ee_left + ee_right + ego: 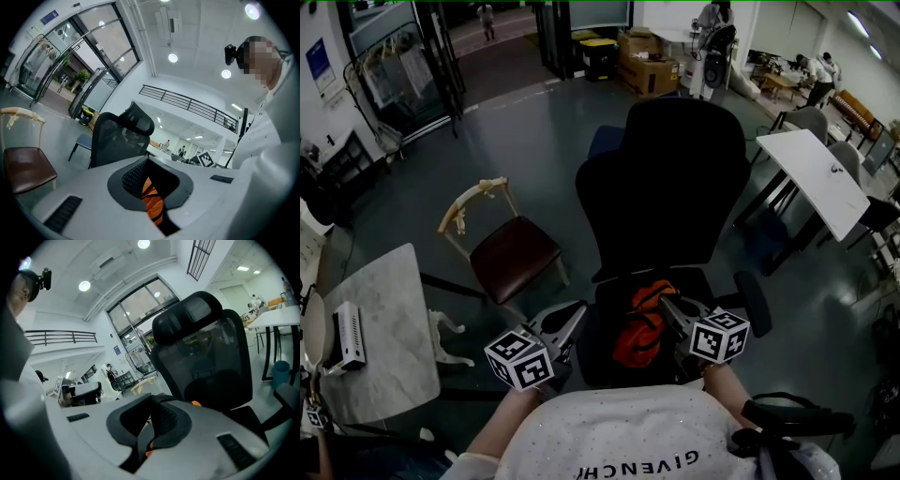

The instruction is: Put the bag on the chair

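The orange bag (pixel 637 336) is over the seat of the black office chair (pixel 661 187), in the middle of the cushion. From the head view I can't tell whether its weight is already on the cushion. Its long axis runs from the seat's front edge, near me, toward the backrest, leaning a little to my right at the far end. The looped handles are bunched up at that far end.

The bag sits between my two tongs. My left tongs (pixel 572 323) come in from the bag's left side, and in the left gripper view their jaws are pinched on a fold of orange cloth with dark stripes. My right tongs (pixel 667 309) reach the far right end by the handles. Their jaws are closed almost flat, with only a thin sliver of orange caught between the pads.

A wooden chair (pixel 514 255) with a brown seat stands to the left, well apart from the office chair.
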Demonstrator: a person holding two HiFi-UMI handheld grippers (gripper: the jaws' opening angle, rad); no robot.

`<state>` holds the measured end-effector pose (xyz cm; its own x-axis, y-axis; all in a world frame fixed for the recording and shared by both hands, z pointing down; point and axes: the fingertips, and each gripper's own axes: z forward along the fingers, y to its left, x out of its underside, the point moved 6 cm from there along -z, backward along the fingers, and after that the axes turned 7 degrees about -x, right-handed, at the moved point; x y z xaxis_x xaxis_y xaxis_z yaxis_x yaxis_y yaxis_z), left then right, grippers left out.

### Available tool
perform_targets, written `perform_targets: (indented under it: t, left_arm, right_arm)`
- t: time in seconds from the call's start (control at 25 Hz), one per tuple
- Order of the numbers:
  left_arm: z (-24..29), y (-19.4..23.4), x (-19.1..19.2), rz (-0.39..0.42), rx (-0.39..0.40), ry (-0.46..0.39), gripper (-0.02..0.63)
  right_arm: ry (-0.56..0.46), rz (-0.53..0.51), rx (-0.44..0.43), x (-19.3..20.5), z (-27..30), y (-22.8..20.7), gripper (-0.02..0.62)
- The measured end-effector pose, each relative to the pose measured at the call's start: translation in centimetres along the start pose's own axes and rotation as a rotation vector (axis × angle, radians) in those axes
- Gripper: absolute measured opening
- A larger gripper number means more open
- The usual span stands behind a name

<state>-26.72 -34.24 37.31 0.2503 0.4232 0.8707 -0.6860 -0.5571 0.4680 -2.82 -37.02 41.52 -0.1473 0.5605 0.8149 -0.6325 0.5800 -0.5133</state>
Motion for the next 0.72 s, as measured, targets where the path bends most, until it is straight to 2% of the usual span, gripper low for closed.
perform_targets:
  t: [0.2,0.4,0.72]
  left_arm:
    - [1.0,-0.1,-0.1,0.011,0.01,0.014,-0.005]
    - [2.8,-0.5,-0.4,0.056,0.045,0.028,-0.005]
    - [3.7,0.2,1.0,0.032,0.042,0.071,-0.005]
  right_arm:
    - [0.032,0.034,0.038,1.5,-0.1,-1.3,0.0]
    - [0.058,0.056,0.068,2.9,0.0,-2.6,0.0]
    - [0.075,0.109,0.09,4.6,0.4,-3.9,-0.001]
